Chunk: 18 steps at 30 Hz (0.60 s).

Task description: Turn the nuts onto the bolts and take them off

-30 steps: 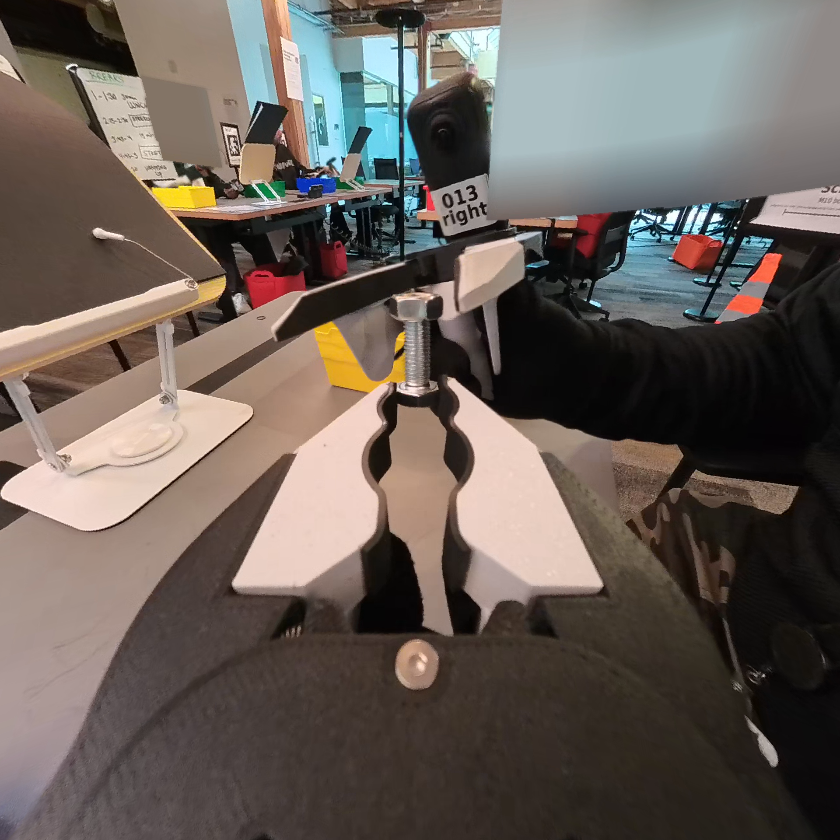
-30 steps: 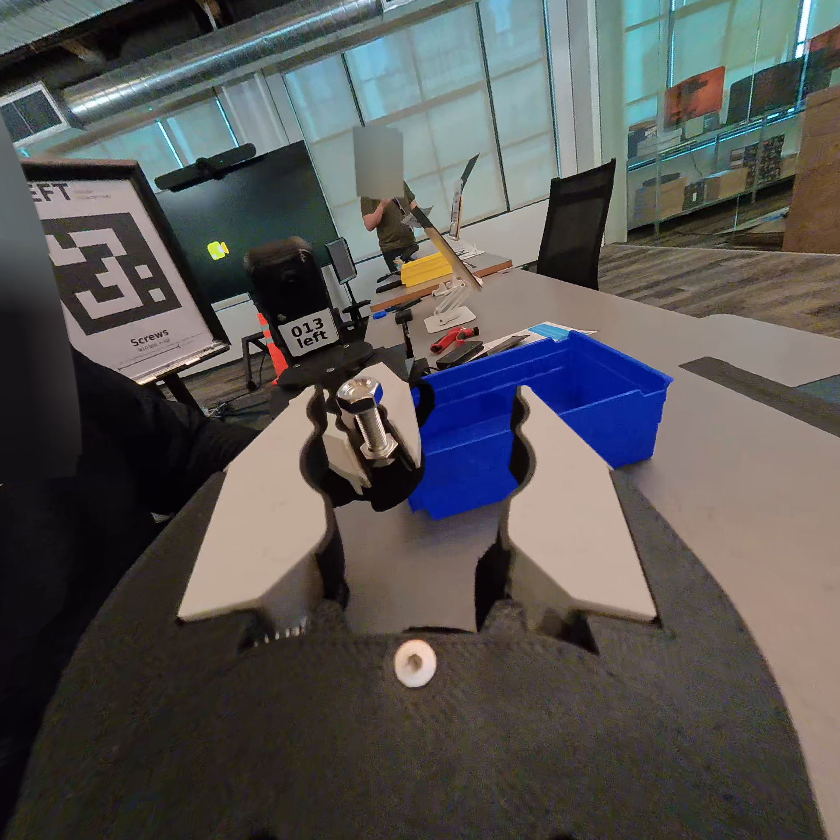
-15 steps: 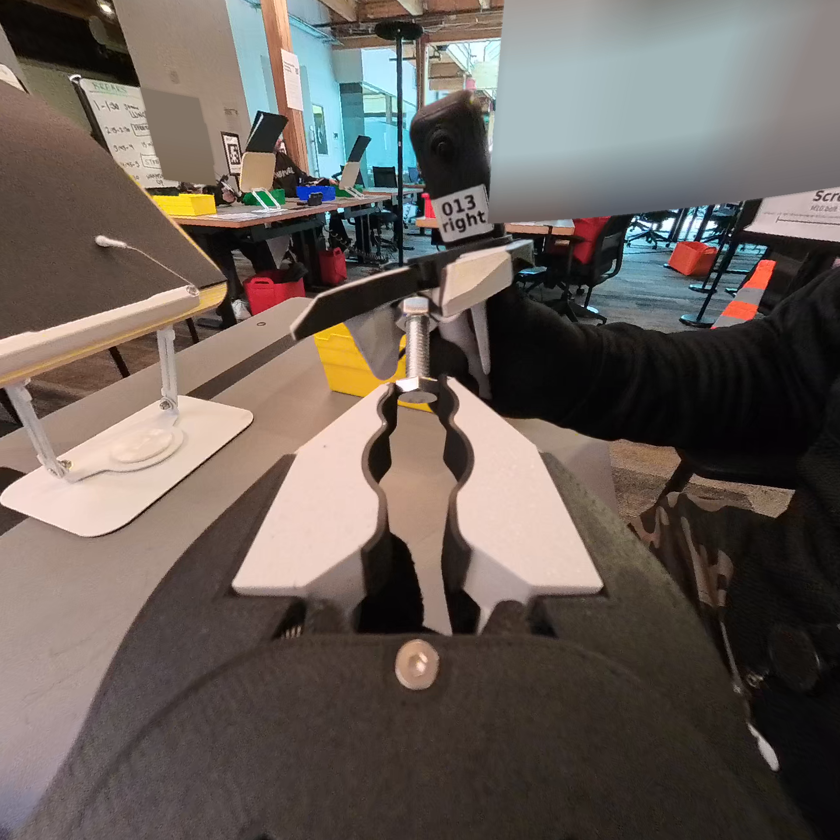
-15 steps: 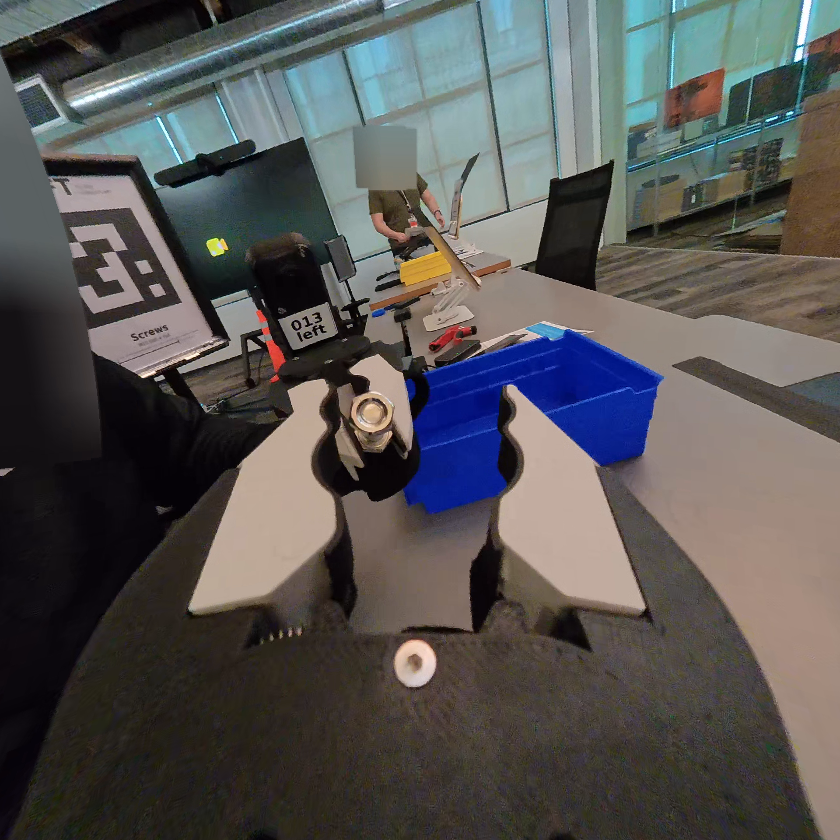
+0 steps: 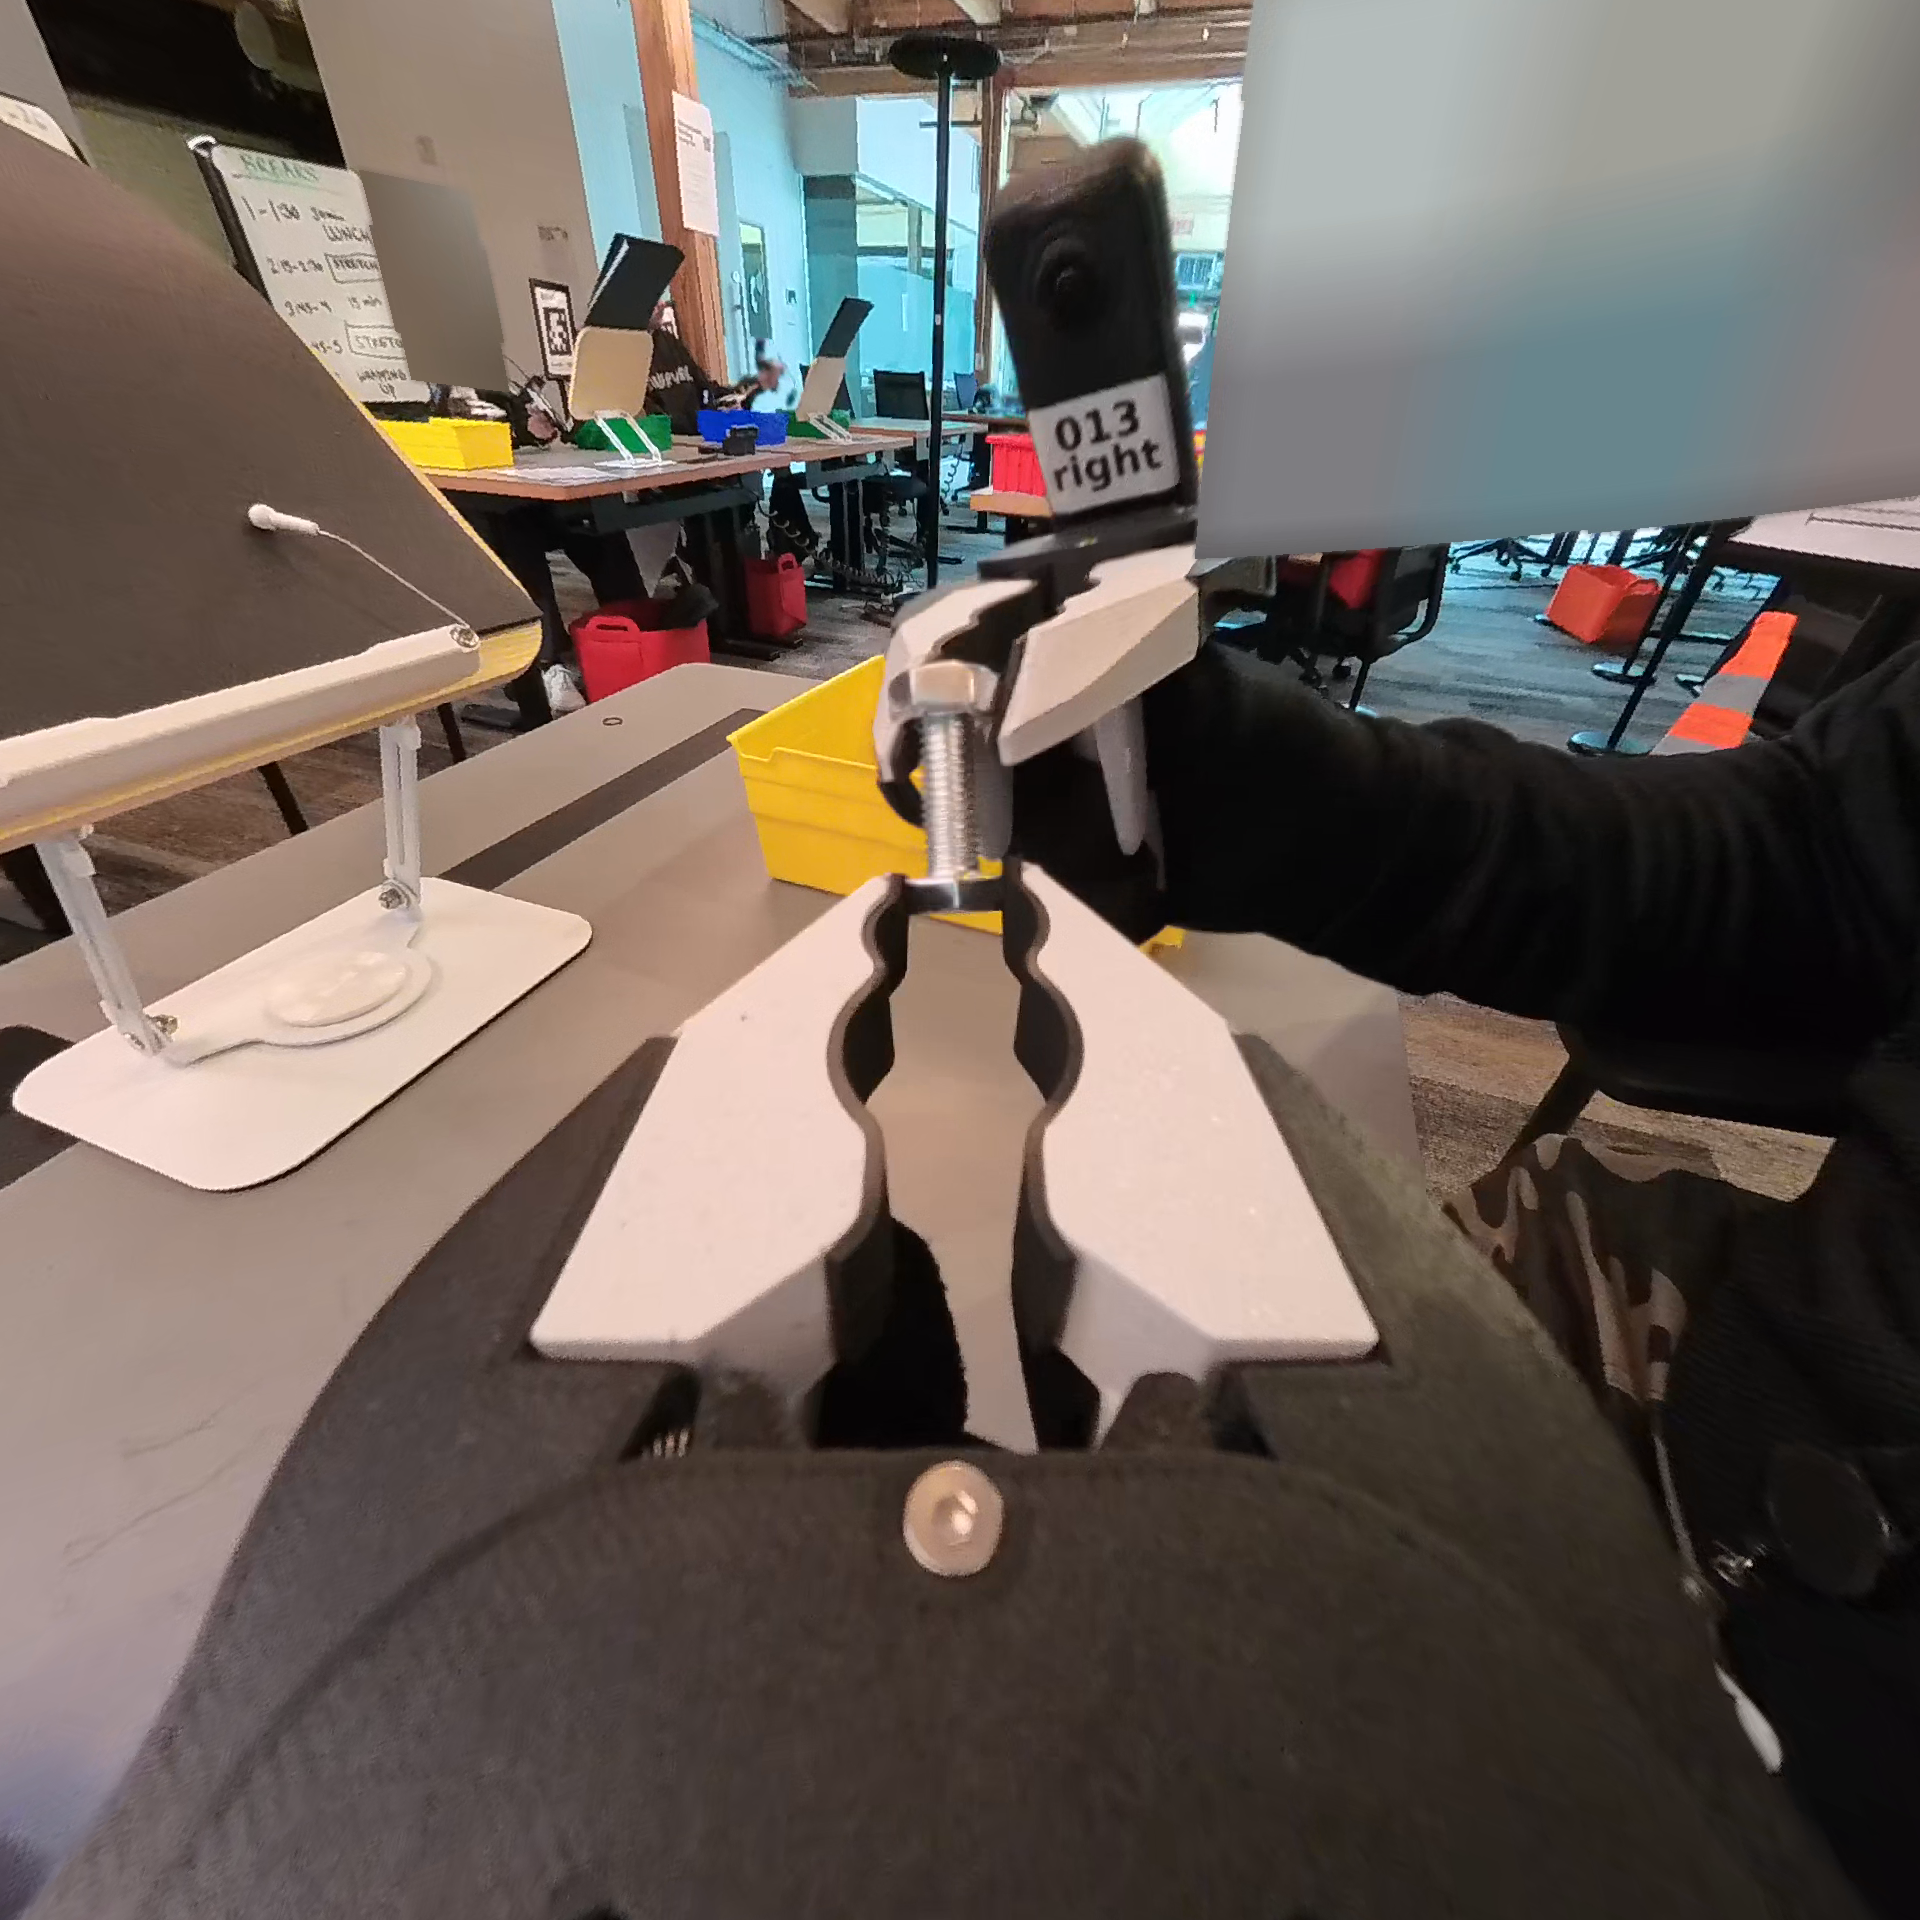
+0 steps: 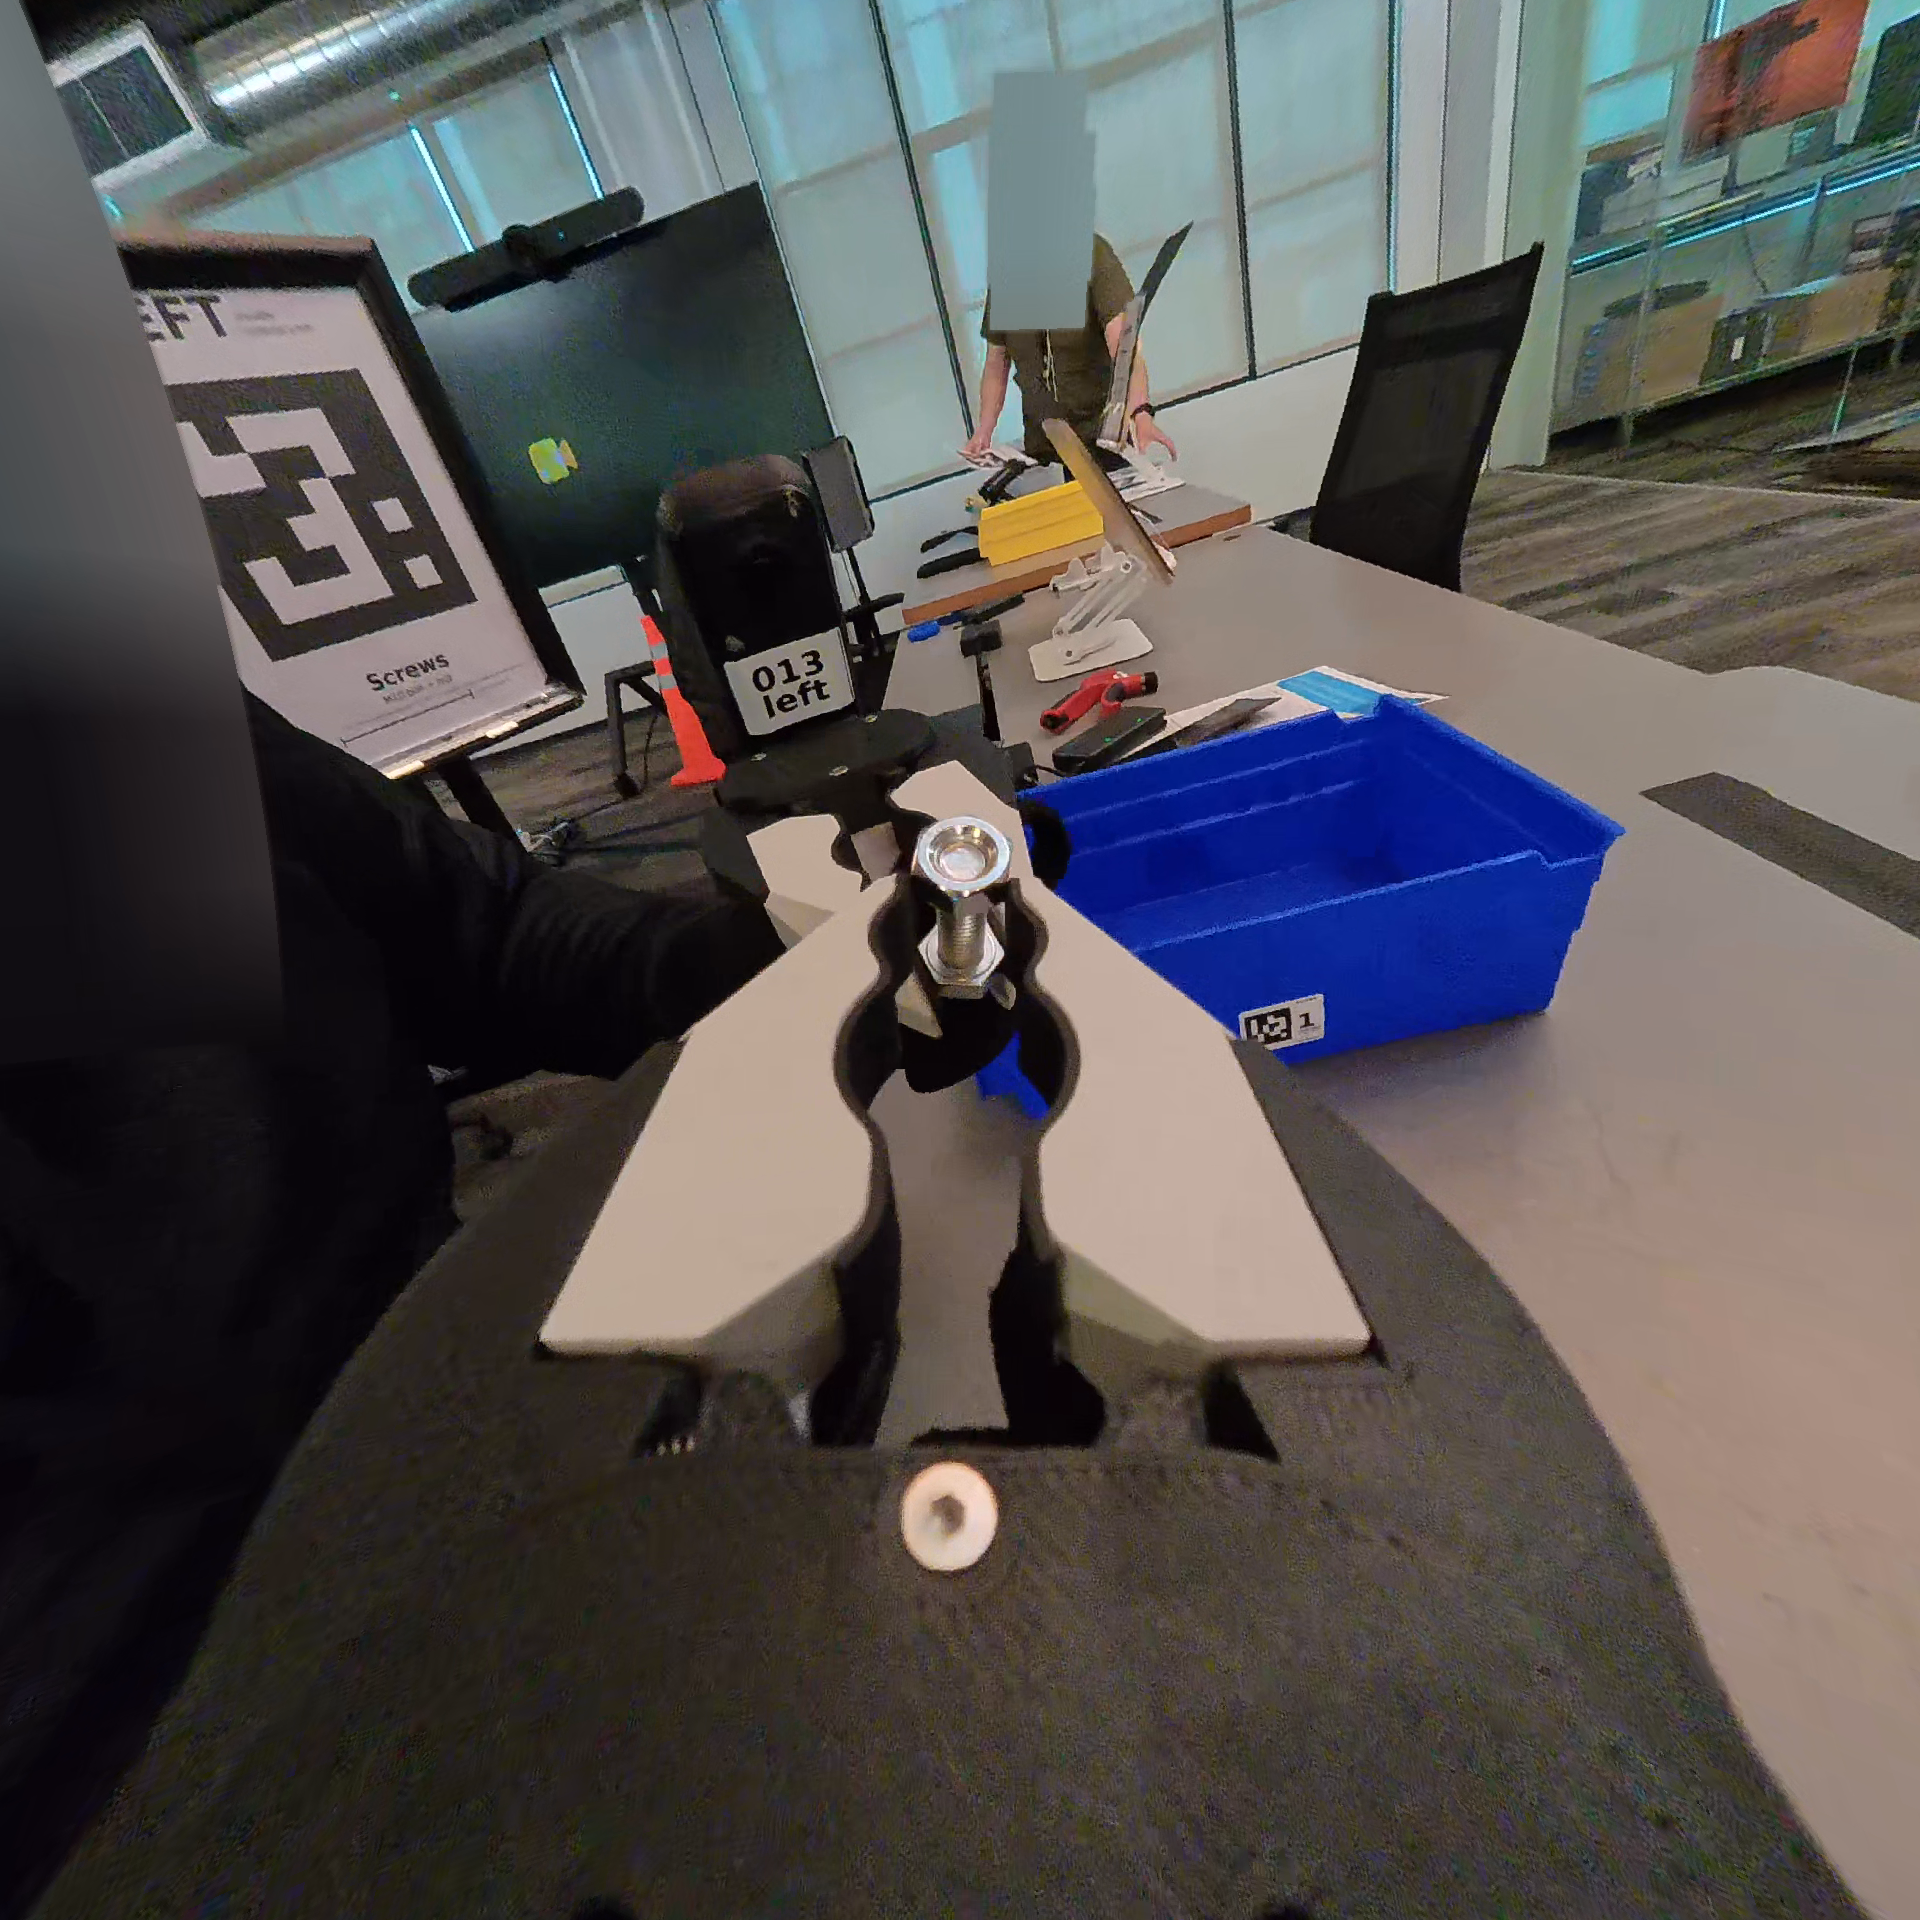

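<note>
A silver bolt (image 5: 951, 790) stands upright with its head (image 5: 940, 691) on top and a silver nut (image 5: 951, 894) at its lower end. My left gripper (image 5: 951, 896) is shut on the nut at its fingertips. My right gripper (image 6: 961, 883) is shut on the bolt head (image 6: 961, 857). It also shows in the left wrist view (image 5: 971, 675), coming in from the right above the nut. In the right wrist view the nut (image 6: 961, 971) sits just below the head, in the left gripper's fingers (image 6: 821, 883). Both grippers hold the bolt above the grey table (image 5: 260, 1299).
A yellow bin (image 5: 821, 790) stands just behind the bolt. A blue bin (image 6: 1351, 883) lies right of the grippers. A white stand with a tilted board (image 5: 301, 1018) is at the left. A person's black sleeve (image 5: 1507, 831) reaches in from the right. My two grippers' fingertips are within a few centimetres of each other.
My right gripper was open beside the bolt. It has moved over the bolt and shut on the bolt head. My left gripper has kept its hold on the nut.
</note>
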Motion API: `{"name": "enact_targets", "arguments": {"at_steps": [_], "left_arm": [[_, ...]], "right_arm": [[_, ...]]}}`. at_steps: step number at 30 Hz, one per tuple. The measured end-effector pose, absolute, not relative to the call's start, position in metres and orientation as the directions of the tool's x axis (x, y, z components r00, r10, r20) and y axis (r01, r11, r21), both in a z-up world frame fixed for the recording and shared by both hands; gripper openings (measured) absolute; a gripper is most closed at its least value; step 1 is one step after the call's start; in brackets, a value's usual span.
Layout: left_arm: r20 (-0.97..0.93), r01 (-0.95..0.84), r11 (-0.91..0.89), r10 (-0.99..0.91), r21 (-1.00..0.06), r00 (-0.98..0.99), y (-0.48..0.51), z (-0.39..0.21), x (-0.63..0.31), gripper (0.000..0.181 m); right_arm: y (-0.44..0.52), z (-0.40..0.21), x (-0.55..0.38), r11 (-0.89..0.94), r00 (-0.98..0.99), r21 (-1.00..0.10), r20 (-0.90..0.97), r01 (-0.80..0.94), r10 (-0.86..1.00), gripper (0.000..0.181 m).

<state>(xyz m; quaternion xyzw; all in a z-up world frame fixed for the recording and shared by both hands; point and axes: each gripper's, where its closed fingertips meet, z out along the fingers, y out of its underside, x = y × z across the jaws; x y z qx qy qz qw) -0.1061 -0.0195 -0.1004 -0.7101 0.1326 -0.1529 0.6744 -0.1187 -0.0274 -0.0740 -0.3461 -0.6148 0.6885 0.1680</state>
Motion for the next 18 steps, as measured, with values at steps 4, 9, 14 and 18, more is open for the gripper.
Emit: {"name": "enact_targets", "arguments": {"at_steps": [4, 9, 14, 18], "left_arm": [[0.043, 0.014, -0.076, -0.396, -0.997, 0.917, -0.0182, -0.1042, -0.1053, 0.016], [0.051, 0.018, -0.087, -0.396, -0.996, 0.917, -0.0172, -0.1073, -0.1049, 0.016], [0.053, 0.024, -0.078, -0.392, -0.997, 0.919, -0.0171, -0.1064, -0.1047, 0.016], [0.052, 0.029, -0.064, -0.395, -0.998, 0.917, -0.0174, -0.1039, -0.1037, 0.016]], "right_arm": [[-0.0308, -0.0751, -0.1210, -0.112, -0.686, -0.974, -0.218, 0.196, 0.695, 0.014], [-0.0329, -0.0770, -0.1224, -0.086, -0.682, -0.975, -0.206, 0.206, 0.702, 0.014], [-0.0326, -0.0771, -0.1219, -0.090, -0.684, -0.974, -0.210, 0.208, 0.698, 0.016], [-0.0261, -0.0744, -0.1257, -0.139, -0.661, -0.970, -0.238, 0.200, 0.711, 0.045]]}}
